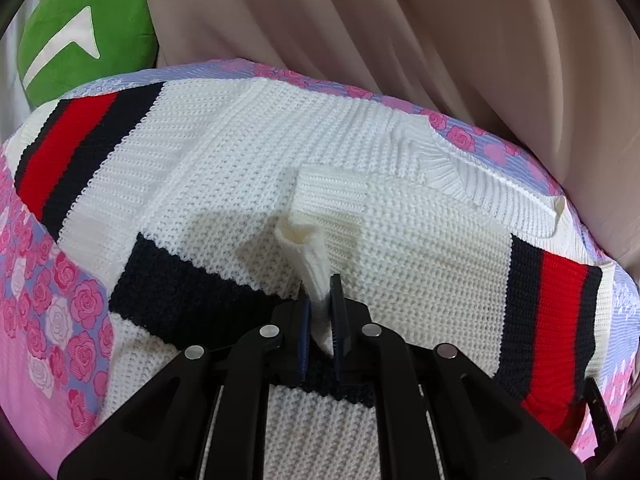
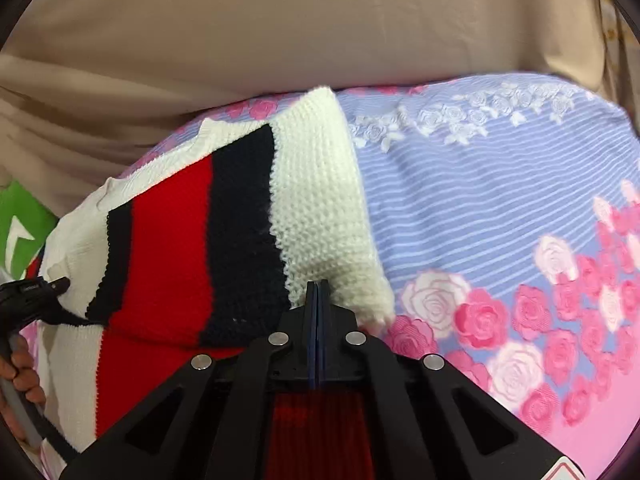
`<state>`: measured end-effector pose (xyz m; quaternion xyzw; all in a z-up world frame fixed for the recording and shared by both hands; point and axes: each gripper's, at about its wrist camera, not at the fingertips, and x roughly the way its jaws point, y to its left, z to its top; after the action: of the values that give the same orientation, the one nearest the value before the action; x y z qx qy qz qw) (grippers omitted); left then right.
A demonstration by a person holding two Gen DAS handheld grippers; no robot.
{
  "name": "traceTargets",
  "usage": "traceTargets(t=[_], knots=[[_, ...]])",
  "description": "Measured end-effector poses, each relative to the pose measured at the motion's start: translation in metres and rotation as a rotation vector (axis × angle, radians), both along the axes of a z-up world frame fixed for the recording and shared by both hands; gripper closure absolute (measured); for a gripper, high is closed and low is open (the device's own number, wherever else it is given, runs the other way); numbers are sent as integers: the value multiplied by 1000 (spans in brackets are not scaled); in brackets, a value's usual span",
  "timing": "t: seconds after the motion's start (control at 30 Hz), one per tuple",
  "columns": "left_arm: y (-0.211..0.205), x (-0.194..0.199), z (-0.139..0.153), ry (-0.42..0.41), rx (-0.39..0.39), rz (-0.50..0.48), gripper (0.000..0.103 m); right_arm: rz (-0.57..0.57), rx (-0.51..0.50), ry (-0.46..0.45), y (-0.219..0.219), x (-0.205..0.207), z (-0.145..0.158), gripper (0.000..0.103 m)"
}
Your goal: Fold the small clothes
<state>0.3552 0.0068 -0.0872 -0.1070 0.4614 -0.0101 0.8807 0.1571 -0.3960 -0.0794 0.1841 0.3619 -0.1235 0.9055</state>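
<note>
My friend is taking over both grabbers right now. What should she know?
Left gripper: shut on a pinch of white knit at the middle of the sweater.
Right gripper: jaws fully together at the sweater's edge beside the striped sleeve; whether it holds knit is unclear.
The sweater lies on the rose bedsheet, with both sleeves apparently folded in.
Left: fold the body over, flatten it.

Bright even indoor light, soft shadow beneath the left claw (image 1: 320,312), fisheye-bent edges, dark corner vignette
</note>
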Motion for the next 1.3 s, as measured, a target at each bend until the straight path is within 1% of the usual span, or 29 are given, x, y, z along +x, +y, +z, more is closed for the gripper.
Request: traceTargets(t=[0.07,0.1,0.13,0.17,0.23,0.27,0.3,0.4,0.43,0.5,0.53,0.6,0.7,0.77,0.8,0.83,0.87,0.9,0.93,1.0,1.07,1.1,1.2,1.23,1.3], knots=[[14,-7,7,-10,-47,21,87,2,6,-44,10,-15,19,98],[24,-11,12,-16,-73,43,80,15,0,-66,20,-26,30,96],[41,-18,20,-33,-96,86,69,31,0,-75,29,-33,34,94],[59,-23,26,-44,-101,126,63,51,10,-79,41,-41,38,93],[99,-31,35,-70,-106,214,46,124,30,-66,66,-57,42,93],[122,-34,38,-77,-106,261,43,161,23,-52,80,-62,44,93],[155,-34,41,-78,-105,324,39,197,16,-42,95,-68,44,93],[227,-29,39,-79,-111,439,38,296,13,-7,136,-83,41,91],[259,-23,36,-77,-95,488,38,317,18,8,147,-87,39,90],[303,-12,29,-53,-80,548,38,344,26,41,166,-89,34,86],[332,-4,23,-52,-91,590,38,351,29,58,177,-89,34,85],[360,5,17,-45,-99,625,38,365,32,86,194,-90,30,84],[392,25,3,-18,-119,635,38,379,32,112,216,-92,26,82],[406,35,-8,-1,-171,630,40,383,19,122,229,-92,24,79],[408,37,-10,-1,-187,630,45,384,14,125,235,-92,24,78],[410,40,-10,-13,-203,615,59,383,11,128,239,-93,23,77],[409,44,-8,-22,-214,591,69,380,11,132,242,-93,23,76],[407,46,-6,-21,-212,579,85,378,15,134,245,-94,22,75],[400,48,1,-37,-204,557,96,374,17,137,247,-94,22,75],[381,46,23,-90,-173,513,97,364,22,136,250,-95,22,75],[348,44,62,-178,-118,432,97,356,28,130,250,-96,23,75],[336,42,77,-206,-110,402,97,351,33,125,250,-97,23,75],[252,32,140,-317,-115,219,98,339,46,108,246,-100,27,75],[221,26,155,-343,-123,157,98,334,51,101,243,-101,28,75],[169,17,172,-368,-151,52,98,317,60,82,235,-105,31,75]])
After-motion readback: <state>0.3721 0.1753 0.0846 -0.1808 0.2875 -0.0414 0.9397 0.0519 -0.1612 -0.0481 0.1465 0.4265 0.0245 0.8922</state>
